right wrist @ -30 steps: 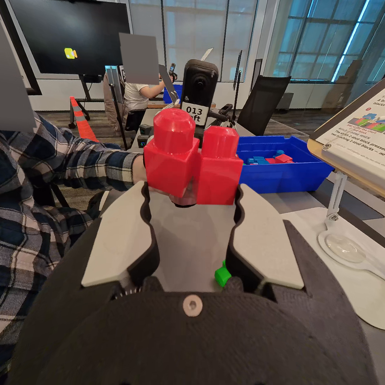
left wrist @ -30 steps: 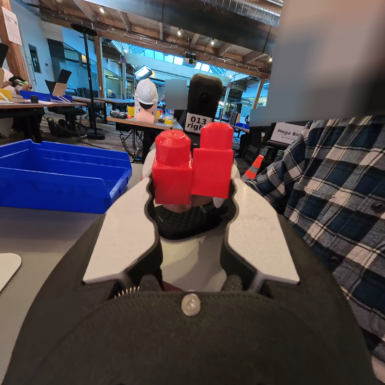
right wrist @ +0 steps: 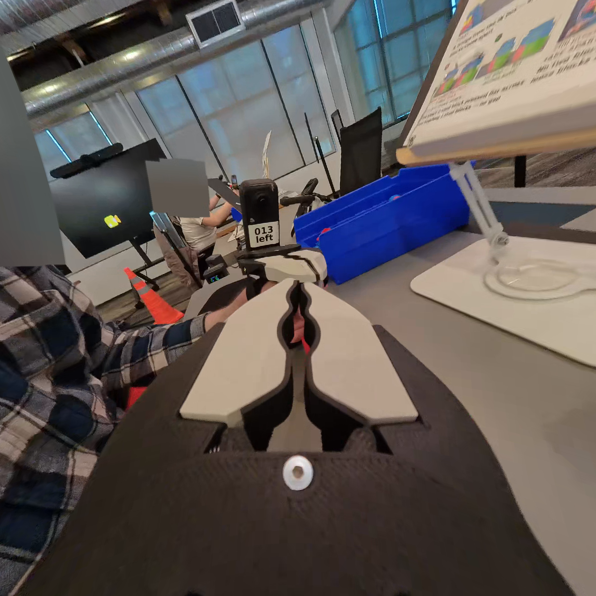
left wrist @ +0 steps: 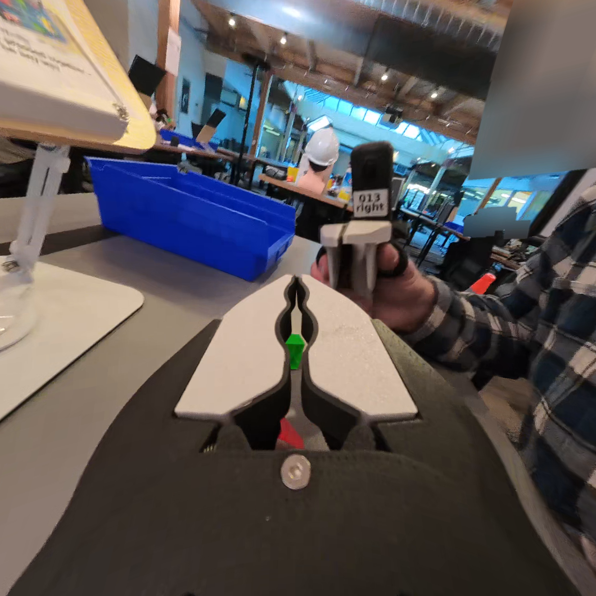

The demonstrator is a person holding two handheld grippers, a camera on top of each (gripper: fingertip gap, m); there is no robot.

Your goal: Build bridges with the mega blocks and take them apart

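The left tool had its 2 fingers together at the tips, with nothing between them. The right tool was likewise closed at the tips, its grasp bare. Each tool showed in the other's view, held up above the grey bench in a hand; the right hand came out of a plaid sleeve.

Through the slot behind the left tool's closed tips a green block showed on the bench below, and nearer the hinge a bit of a red block. How they stood could not be told, since the fingers hid most of both. In the right view a sliver of red showed through the same kind of slot, and another red patch lay beside the tool body on the sleeve side; what these were could not be told for sure.

A blue bin sat toward the far edge of the bench, with a few blocks just visible inside it. Beside it a white stand on a white base plate carried a tilted instruction board. Beyond the bench edge an orange cone stood on the floor.
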